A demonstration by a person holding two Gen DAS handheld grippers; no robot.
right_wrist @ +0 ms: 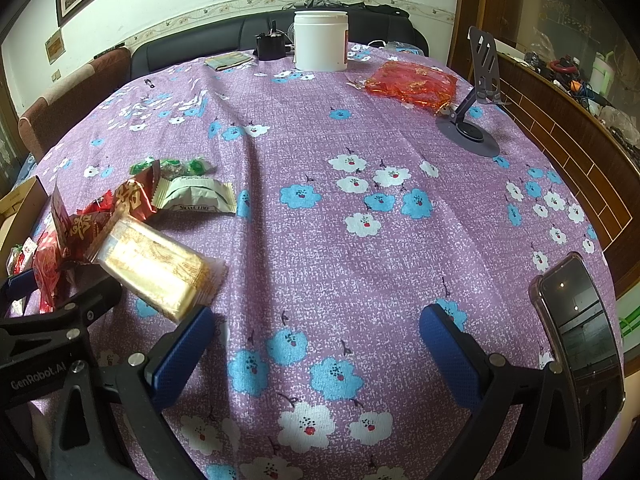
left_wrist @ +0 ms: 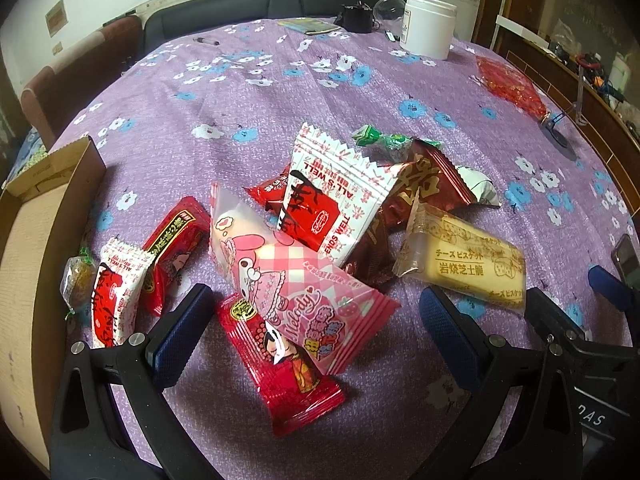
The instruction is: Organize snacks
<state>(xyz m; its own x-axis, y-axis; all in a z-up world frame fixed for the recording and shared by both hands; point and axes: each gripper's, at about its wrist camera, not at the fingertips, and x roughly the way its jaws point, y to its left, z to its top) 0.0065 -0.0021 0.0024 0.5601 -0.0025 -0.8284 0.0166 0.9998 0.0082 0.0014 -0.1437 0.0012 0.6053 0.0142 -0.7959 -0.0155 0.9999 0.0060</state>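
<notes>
A heap of wrapped snacks lies on the purple flowered tablecloth (left_wrist: pixel 280 92). In the left wrist view my left gripper (left_wrist: pixel 312 320) stands open just above the near end of the heap. Between its fingers lie a pink Melody packet (left_wrist: pixel 296 280) and a long red packet (left_wrist: pixel 284 368). Behind them sit a white-and-red packet (left_wrist: pixel 332 196), a brown packet (left_wrist: pixel 420 184) and a yellow biscuit bar (left_wrist: pixel 468 264). In the right wrist view my right gripper (right_wrist: pixel 316 332) is open over bare cloth, with the yellow biscuit bar (right_wrist: pixel 156 276) beside its left finger.
A cardboard box (left_wrist: pixel 36 240) stands at the left edge of the table. Far back are a white jar (right_wrist: pixel 320 40), a red bag (right_wrist: pixel 412 84) and a grey phone stand (right_wrist: pixel 476 116). A phone (right_wrist: pixel 580 344) lies at the right, by my right gripper.
</notes>
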